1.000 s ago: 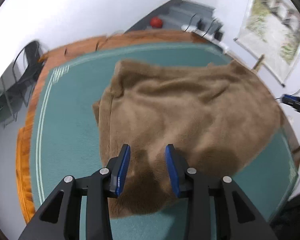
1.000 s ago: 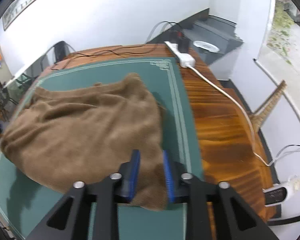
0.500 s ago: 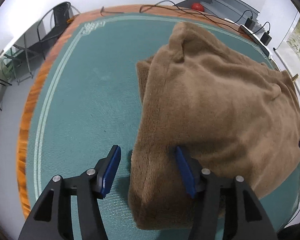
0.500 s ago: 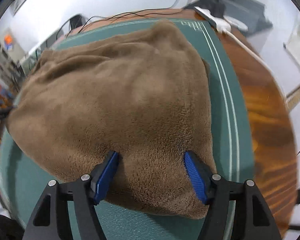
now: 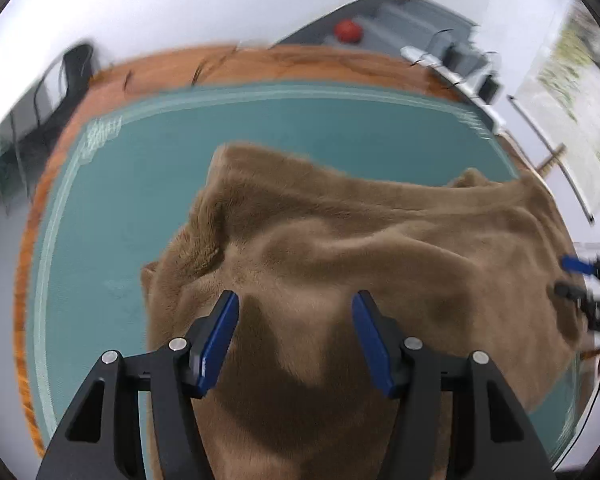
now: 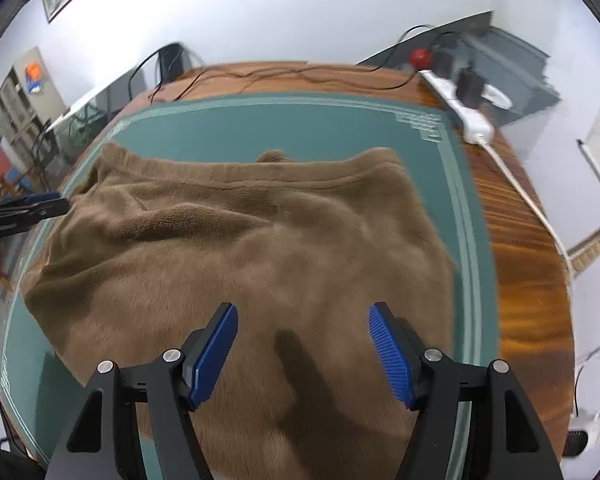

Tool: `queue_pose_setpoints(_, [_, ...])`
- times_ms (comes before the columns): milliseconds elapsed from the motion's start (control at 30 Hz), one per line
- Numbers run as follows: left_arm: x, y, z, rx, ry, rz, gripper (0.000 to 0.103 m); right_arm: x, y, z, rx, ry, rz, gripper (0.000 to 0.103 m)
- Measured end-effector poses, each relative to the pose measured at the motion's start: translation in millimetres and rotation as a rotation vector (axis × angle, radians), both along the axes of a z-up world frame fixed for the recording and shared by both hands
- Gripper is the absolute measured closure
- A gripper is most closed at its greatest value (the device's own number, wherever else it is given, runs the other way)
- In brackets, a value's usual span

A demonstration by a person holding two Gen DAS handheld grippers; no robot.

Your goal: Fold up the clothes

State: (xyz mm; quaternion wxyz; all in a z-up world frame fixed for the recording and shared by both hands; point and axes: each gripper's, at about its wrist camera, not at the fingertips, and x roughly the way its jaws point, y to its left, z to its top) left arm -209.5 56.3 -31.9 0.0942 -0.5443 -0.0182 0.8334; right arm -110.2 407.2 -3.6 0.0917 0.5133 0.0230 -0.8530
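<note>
Left hand-held gripper [image 5: 295, 328] and right [image 6: 303, 334] gape (pointing steeply down).

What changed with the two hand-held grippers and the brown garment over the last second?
Both let go: the left hand-held gripper and right hand-held gripper had been pinching the brown fleece garment's near edge, and their jaws have just been opening, now spread above it, gripping nothing. The garment has settled flatter on the green mat. The mat stayed in place.

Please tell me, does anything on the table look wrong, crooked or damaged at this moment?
Nothing looks damaged or spilled. The brown fleece garment lies rumpled on the green mat, with ridges near its left side and one small bit poking past its far edge. Both the left gripper and right gripper are open above it.
</note>
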Motion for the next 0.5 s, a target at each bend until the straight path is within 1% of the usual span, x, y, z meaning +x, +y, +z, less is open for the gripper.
queue_pose_setpoints(67, [-12, -16, -13, 0.009, -0.053, 0.072, 0.039, -2, -4, -9, -0.002, -0.031, 0.001, 0.034])
queue_pose_setpoints(133, [-20, -27, -20, -0.037, -0.052, 0.099, 0.040, -4, 0, -20, 0.011, -0.059, -0.013, 0.034])
queue_pose_setpoints(167, [-23, -31, -23, -0.055, -0.052, 0.104, 0.040, -5, 4, -24, 0.000, -0.072, -0.025, 0.034])
queue_pose_setpoints(300, [-33, -29, -27, -0.090, -0.061, 0.108, 0.040, -8, 21, -35, -0.070, -0.106, -0.070, 0.034])
queue_pose_setpoints(400, [-30, -19, -19, -0.118, -0.047, 0.093, 0.040, -9, 15, -31, -0.036, -0.113, -0.067, 0.034])
queue_pose_setpoints(433, [-28, -16, -14, -0.110, -0.034, 0.079, 0.040, -10, 11, -27, -0.025, -0.111, -0.068, 0.034])
queue_pose_setpoints(500, [-25, -9, -4, -0.086, -0.013, 0.058, 0.040, -11, 6, -16, -0.036, -0.085, -0.061, 0.034])
